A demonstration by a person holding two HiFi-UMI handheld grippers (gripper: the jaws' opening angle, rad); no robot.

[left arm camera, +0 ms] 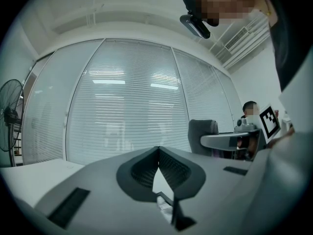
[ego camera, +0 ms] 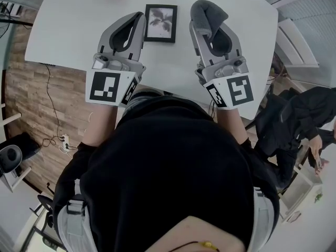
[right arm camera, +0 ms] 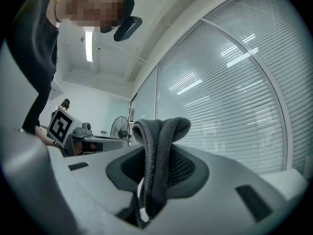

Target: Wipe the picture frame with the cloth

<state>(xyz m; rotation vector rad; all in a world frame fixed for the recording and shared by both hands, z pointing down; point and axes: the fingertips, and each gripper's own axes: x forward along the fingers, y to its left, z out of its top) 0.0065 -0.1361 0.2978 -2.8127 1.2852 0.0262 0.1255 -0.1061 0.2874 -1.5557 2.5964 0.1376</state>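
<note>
Your right gripper [ego camera: 210, 30] pinches the folded cloth [ego camera: 207, 10]; your left gripper [ego camera: 137, 19] is pressed together, empty. The picture frame [ego camera: 160, 23] lies flat on the table [ego camera: 79, 25] between them, untouched. If you wipe without steadying it, it may slide away.

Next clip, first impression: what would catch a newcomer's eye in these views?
The grey folded cloth pinched in the right tool stands out, bulging past its jaws over the white table. Just left of it in the head view, a small black picture frame with a leaf print lies on the table between the two tools. The left tool is shut and empty beside the frame.
</note>
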